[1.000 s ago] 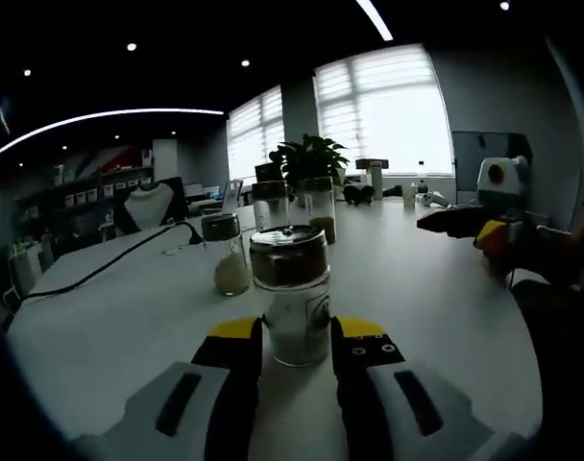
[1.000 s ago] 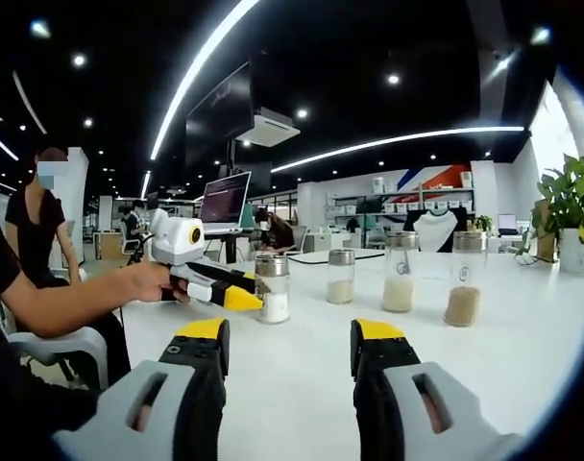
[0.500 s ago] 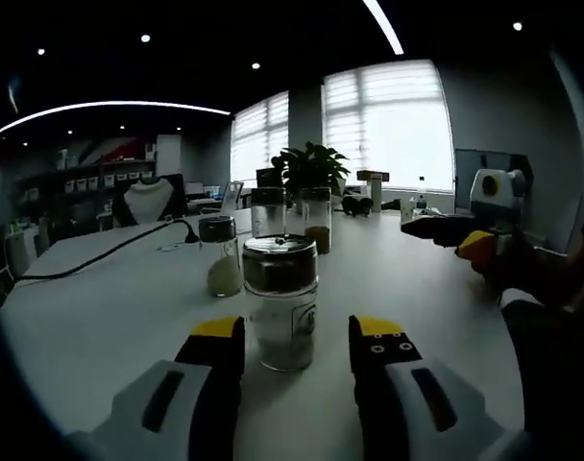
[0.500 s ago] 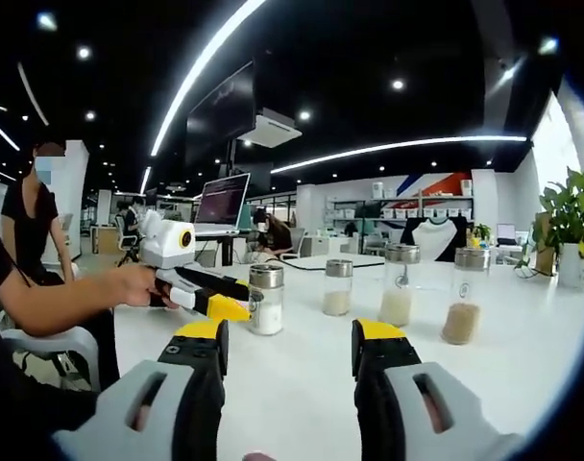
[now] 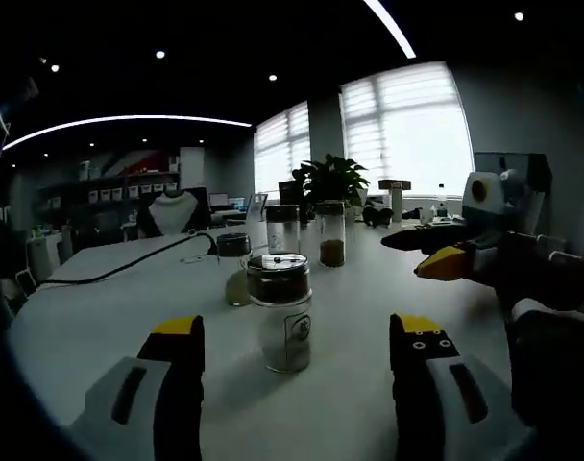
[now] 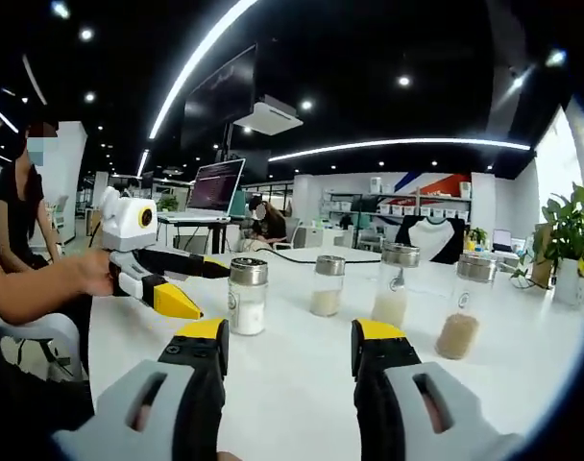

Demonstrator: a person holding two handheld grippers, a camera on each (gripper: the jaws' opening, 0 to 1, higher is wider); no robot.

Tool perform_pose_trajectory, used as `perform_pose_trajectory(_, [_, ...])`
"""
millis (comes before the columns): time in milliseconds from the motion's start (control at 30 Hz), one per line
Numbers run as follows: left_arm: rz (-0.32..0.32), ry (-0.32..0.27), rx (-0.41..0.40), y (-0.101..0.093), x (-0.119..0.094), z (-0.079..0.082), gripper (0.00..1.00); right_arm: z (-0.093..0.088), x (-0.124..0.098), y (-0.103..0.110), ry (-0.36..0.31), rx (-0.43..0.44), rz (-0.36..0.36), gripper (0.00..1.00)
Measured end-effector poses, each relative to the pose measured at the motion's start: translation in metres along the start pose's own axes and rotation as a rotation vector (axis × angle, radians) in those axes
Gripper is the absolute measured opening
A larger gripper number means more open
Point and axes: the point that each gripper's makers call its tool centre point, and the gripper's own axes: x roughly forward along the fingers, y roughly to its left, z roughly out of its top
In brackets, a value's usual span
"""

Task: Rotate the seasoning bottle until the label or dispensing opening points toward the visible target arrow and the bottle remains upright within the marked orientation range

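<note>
The seasoning bottle is clear glass with a metal cap and white grains, and a small label faces the left gripper view. It stands upright on the white table. My left gripper is open, its yellow-tipped jaws wide apart on either side and short of the bottle. In the right gripper view the same bottle stands free, with the left gripper just to its left, not touching. My right gripper is open with nothing between its jaws and shows again at the right.
Three more bottles stand in a row beyond the seasoning bottle. A potted plant and a black cable are at the far side. A seated person is to the left.
My left gripper has opened wide and drawn back from the seasoning bottle, which now stands free. The right gripper stays open.
</note>
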Motion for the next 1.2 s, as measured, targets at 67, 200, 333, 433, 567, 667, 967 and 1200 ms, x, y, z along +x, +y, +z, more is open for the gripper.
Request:
perform_pose_trajectory(67, [0.007,0.004,-0.017,-0.002,-0.001,-0.001,0.99,-0.001,0.002,-0.004,-0.002,0.018,-0.002,0.51])
perform_pose_trajectory(200, [0.026,-0.020,-0.041,-0.006,-0.006,0.000,1.00,-0.002,0.008,-0.010,0.001,0.026,-0.006,0.49])
perform_pose_trajectory(333, [0.038,-0.016,-0.030,-0.009,-0.012,-0.007,1.00,0.002,0.015,-0.019,-0.018,0.030,-0.021,0.49])
perform_pose_trajectory(433, [0.051,-0.021,-0.024,-0.009,-0.018,-0.008,1.00,0.002,0.025,-0.023,-0.020,0.026,-0.021,0.49])
perform_pose_trajectory(567, [0.072,-0.048,-0.031,-0.010,-0.025,-0.005,1.00,0.001,0.037,-0.026,-0.018,0.025,-0.022,0.49])
perform_pose_trajectory(667, [0.077,-0.044,-0.020,-0.015,-0.028,-0.007,1.00,0.000,0.047,-0.029,-0.019,0.034,-0.023,0.49])
perform_pose_trajectory(967, [0.079,-0.037,-0.003,-0.023,-0.035,-0.009,1.00,0.004,0.079,-0.037,-0.032,0.041,-0.044,0.47])
perform_pose_trajectory(1200, [0.087,-0.051,-0.014,-0.019,-0.035,-0.005,1.00,0.005,0.109,-0.048,-0.037,0.066,-0.075,0.44])
